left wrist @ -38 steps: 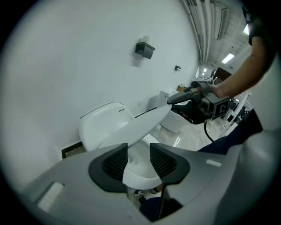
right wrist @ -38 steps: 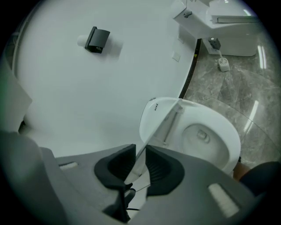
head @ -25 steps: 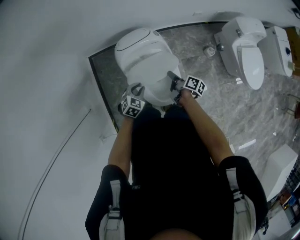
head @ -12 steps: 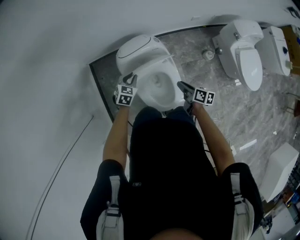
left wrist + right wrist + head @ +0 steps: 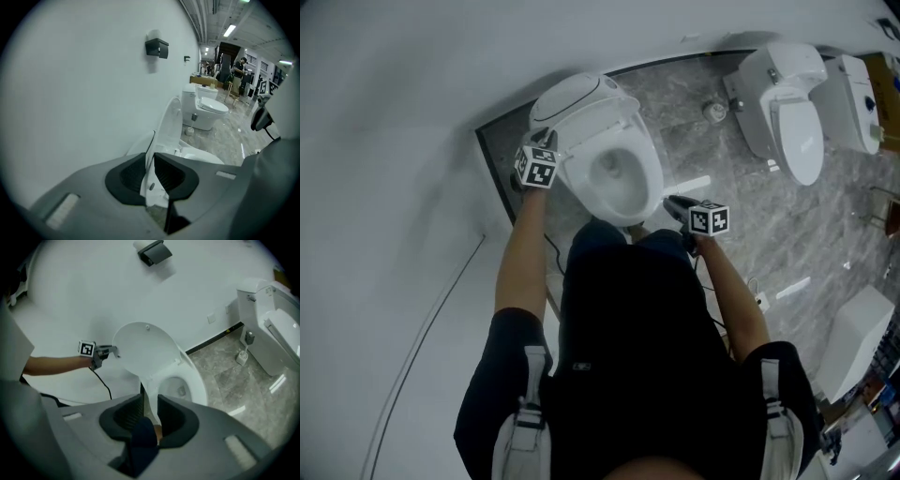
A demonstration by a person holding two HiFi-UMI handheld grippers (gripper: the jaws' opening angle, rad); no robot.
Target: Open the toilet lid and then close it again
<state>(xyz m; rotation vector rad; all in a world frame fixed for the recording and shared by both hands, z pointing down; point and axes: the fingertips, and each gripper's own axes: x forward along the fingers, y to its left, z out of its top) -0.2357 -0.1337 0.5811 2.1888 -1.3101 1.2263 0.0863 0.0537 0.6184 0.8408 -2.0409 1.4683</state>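
The white toilet stands against the wall with its lid raised and the bowl showing. My left gripper is at the lid's left edge. In the left gripper view the lid's thin edge runs between the pads of the left gripper, whose jaws have just been closing on it. From the right gripper view the left gripper touches the lid at its rim. My right gripper hangs to the right of the bowl, apart from it. Its jaws have opened a little and hold nothing.
Two more white toilets stand at the upper right on the grey marble floor, with a small round object between. A black box hangs on the white wall. A cable runs down the left.
The lid has swung up from nearly closed to upright. My left gripper went up and left with its edge. My right gripper came off the toilet and moved out to the right.
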